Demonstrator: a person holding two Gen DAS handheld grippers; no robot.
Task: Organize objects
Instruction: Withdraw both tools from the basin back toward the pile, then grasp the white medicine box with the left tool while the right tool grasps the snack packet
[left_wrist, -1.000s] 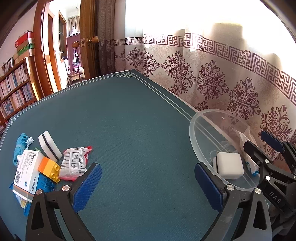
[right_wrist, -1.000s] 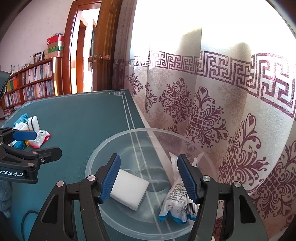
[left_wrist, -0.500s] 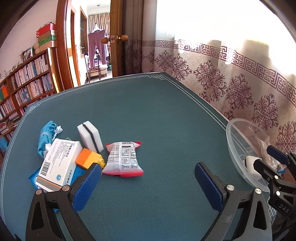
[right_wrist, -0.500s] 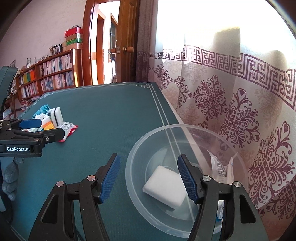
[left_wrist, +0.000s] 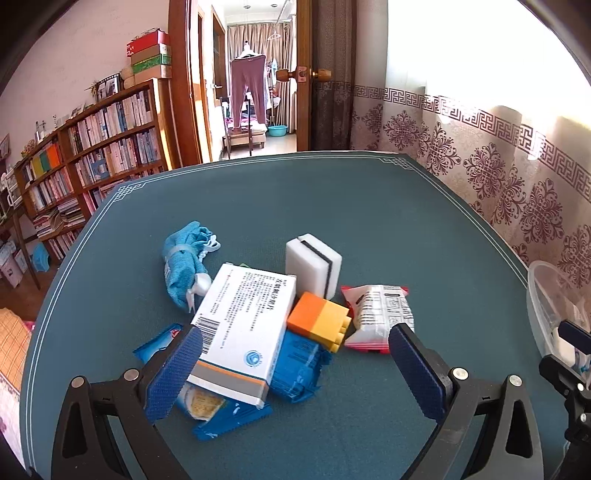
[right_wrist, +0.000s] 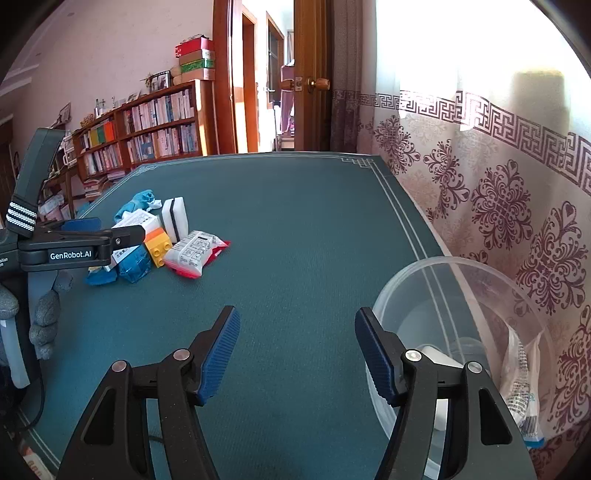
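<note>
The left gripper (left_wrist: 295, 363) hangs over the near edge of the pile with its jaws wide apart and nothing pressed between them; the left pad (left_wrist: 173, 373) covers a corner of the white box (left_wrist: 242, 328) in the left wrist view, though whether it touches cannot be told. The box lies flat on top of the pile, its long axis running from near-left to far-right, barcode end toward the gripper. Under it sit blue packets (left_wrist: 299, 365), crumpled and poking out at the near side. Just right of the box is an orange-and-yellow block (left_wrist: 319, 321), studs facing right, touching a red-edged white sachet (left_wrist: 380, 314) whose long axis runs roughly toward the gripper. Behind the block stands a white sponge (left_wrist: 314, 266) with a dark stripe, upright. A blue cloth (left_wrist: 183, 266) lies at the far left of the pile, against the box. All rest on a teal table (left_wrist: 332, 206). The right gripper (right_wrist: 295, 354) is well apart from the pile, jaws also parted and empty, over bare table beside a clear bowl (right_wrist: 424, 273) at the table's right edge by the curtain (right_wrist: 498, 192). In the bowl lie a white pad (right_wrist: 439, 358), partly hidden behind the right finger, and a packet (right_wrist: 522, 373) leaning on the far wall. A bookshelf (left_wrist: 96, 158) and an open doorway (left_wrist: 251, 81) stand beyond the table.
</note>
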